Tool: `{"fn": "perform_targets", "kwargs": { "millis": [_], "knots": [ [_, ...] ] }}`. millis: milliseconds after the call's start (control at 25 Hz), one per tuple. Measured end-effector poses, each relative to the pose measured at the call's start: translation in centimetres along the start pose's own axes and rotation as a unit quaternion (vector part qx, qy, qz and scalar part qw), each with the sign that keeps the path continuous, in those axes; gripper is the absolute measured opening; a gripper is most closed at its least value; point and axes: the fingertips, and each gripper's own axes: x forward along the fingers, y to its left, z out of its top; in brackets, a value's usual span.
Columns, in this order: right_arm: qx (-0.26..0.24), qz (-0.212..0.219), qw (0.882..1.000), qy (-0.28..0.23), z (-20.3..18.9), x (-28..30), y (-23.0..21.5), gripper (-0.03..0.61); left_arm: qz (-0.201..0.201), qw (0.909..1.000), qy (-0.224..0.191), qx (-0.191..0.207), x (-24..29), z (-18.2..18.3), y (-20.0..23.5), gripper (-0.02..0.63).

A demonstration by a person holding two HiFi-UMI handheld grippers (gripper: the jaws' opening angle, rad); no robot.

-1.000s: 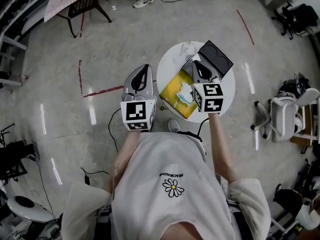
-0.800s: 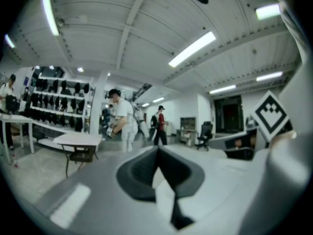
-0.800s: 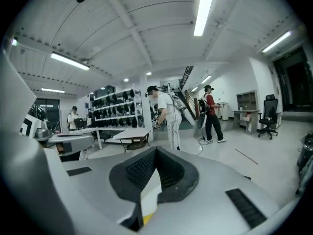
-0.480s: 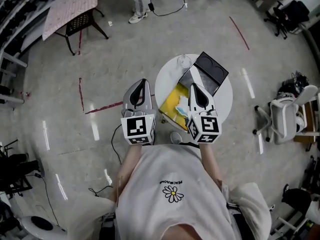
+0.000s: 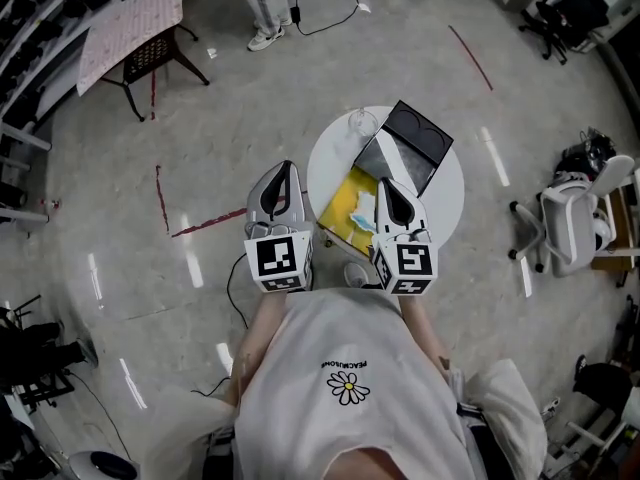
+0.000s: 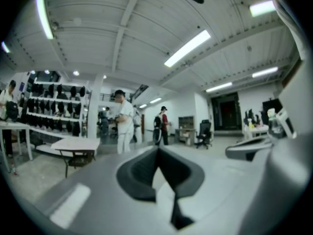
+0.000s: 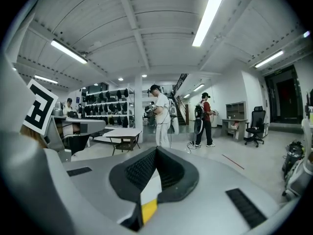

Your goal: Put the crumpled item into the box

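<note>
**Crumpled item** [image 5: 360, 216]: pale bluish-white wad; lies inside the yellow box [image 5: 340, 196], toward its near right side; partly hidden behind the right claw [image 5: 384, 184]; whether it sits wholly below the rim cannot be told.

**Box:** open, yellow inside; stands on the near left part of the round white tabletop [image 5: 335, 146]; its dark lid [image 5: 415, 138] is tipped back on the far right.

**Right claw:** pressed together, pinching nothing; held above the near right edge of the box and aimed level across the room; a yellow sliver shows low in the slit under its pads, judged to be the box beneath and not a held thing.

**Left claw** [image 5: 286, 168]: pressed together, empty; held left of the tabletop over the floor, apart from the box.

**Step in hand (judged):** the placing looks done; what is left is to check it and clear away.

**Handling notes:**
- See that no part of the wad hangs over the rim.
- If some does, press it down with the shut tip of the right claw rather than pinch it anew; a light wad may cling to the pads and lift out.
- Draw the right claw up and toward the near side, clear of the box wall, lest the box be dragged toward the tabletop's near edge.
- Leave the lid alone; the task names no closing.
</note>
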Motion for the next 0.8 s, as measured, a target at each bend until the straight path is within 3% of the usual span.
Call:
{"fn": "perform_targets", "kwargs": {
  "millis": [800],
  "knots": [
    [-0.009,0.0,1.0,0.01,-0.59,-0.28,0.08,-0.002,-0.013,0.9999,0.008,0.002,0.89,-0.56,-0.71,0.002]
  ]
}}
